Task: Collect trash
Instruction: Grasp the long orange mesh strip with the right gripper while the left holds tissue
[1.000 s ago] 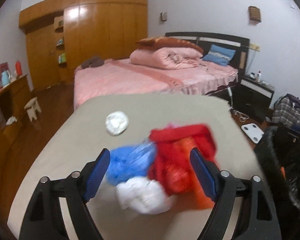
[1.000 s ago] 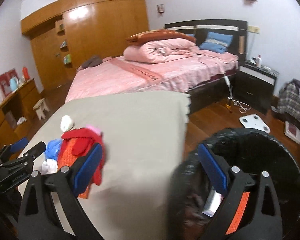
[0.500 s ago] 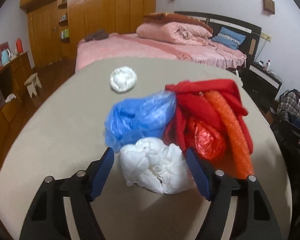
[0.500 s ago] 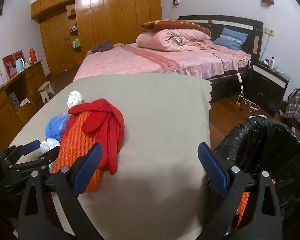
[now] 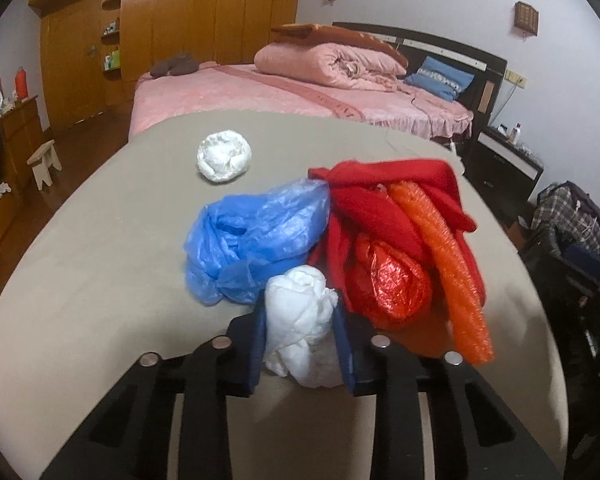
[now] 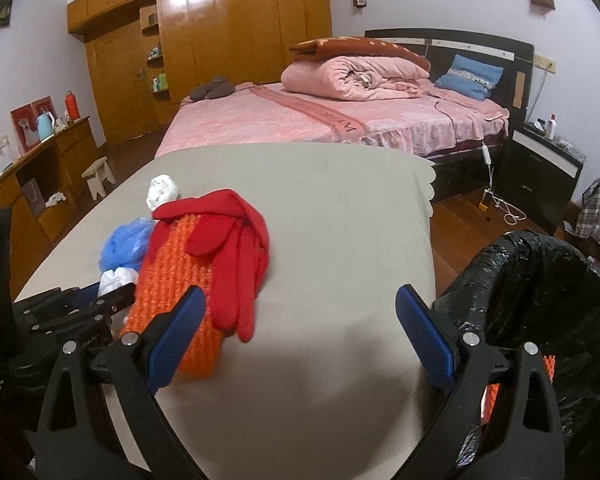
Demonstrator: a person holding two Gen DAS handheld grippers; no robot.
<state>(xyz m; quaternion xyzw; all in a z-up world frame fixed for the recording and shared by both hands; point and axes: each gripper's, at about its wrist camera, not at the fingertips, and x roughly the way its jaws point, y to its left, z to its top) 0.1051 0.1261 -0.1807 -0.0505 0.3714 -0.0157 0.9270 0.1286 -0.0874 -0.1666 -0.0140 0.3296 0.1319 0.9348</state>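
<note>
Left gripper [image 5: 300, 336] is clamping the white crumpled wad [image 5: 300, 320]; its jaws have just been closing, and the blue pads are now pressing the wad from both sides. Right gripper [image 6: 296, 340] is hanging with jaws wide apart and nothing between them, above bare cloth near the table's [image 6: 320, 200] right edge.

The held wad is sitting on the table near its front edge, at the near end of the clutter. Key relation: the black-lined bin [image 6: 540, 280] is standing off the table's right edge, beside the right gripper, so the wad is lying well to the left of it. Judgement: the carry is likely going rightward across the pile, after a lift.

Neighbours:
- blue plastic bag [image 5: 256, 236], touching the wad on its far-left side.
- red foil ball [image 5: 388, 280], just right of the wad and against the right pad.
- orange mesh tube [image 5: 440, 264], long axis running front to back, with the red gloves [image 6: 228, 236] draped over it; this heap is lying between the wad and the bin.
- second white wad [image 5: 224, 156], well apart toward the far edge.

Risk, as judged: the foil ball or the blue bag dragging along on lifting.
</note>
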